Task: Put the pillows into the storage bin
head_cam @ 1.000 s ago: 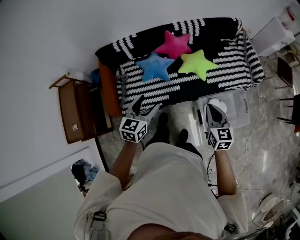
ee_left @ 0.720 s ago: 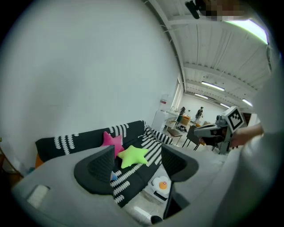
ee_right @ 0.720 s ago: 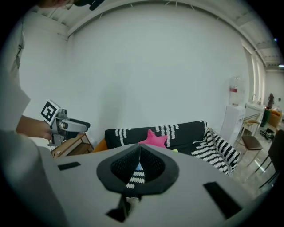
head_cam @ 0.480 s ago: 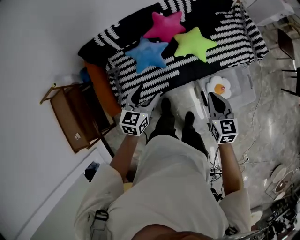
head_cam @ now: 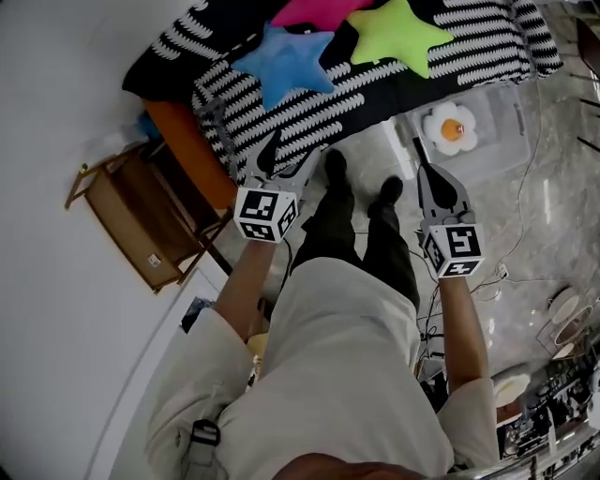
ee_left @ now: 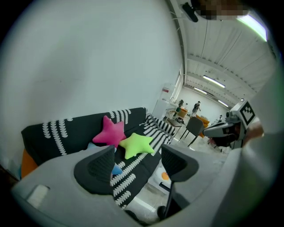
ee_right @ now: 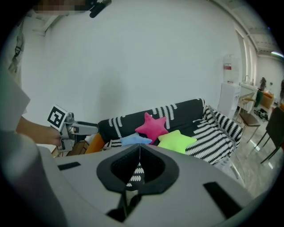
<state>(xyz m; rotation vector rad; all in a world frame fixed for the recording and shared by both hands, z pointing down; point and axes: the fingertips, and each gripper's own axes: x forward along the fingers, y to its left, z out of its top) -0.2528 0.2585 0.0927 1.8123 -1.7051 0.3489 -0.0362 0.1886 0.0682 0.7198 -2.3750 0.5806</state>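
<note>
Three star pillows lie on the black-and-white striped sofa [head_cam: 375, 84]: blue [head_cam: 281, 61], pink [head_cam: 314, 9] and green [head_cam: 398, 33]. A clear storage bin [head_cam: 502, 141] stands on the floor by the sofa's front, with a fried-egg pillow [head_cam: 452, 127] inside. My left gripper [head_cam: 295, 148] hangs open and empty before the sofa, short of the pillows. My right gripper [head_cam: 424, 161] is shut on nothing, near the bin's edge. In the left gripper view the pink [ee_left: 110, 131] and green [ee_left: 137, 144] stars show between the spread jaws. The right gripper view shows pink [ee_right: 153, 125], green [ee_right: 176, 142] and blue [ee_right: 133, 139] stars beyond its shut jaws.
A wooden side table [head_cam: 131, 225] and an orange cushion [head_cam: 187, 150] stand left of the sofa. The person's feet [head_cam: 333, 169] are on the marble floor between the grippers. Cables [head_cam: 506, 272] trail at the right. Chairs [ee_left: 195, 126] and a water dispenser [ee_right: 229, 84] stand farther off.
The head view has tipped, so the sofa and pillows slid toward the frame's top. The egg pillow in the bin came into full sight. Both grippers keep their stance.
</note>
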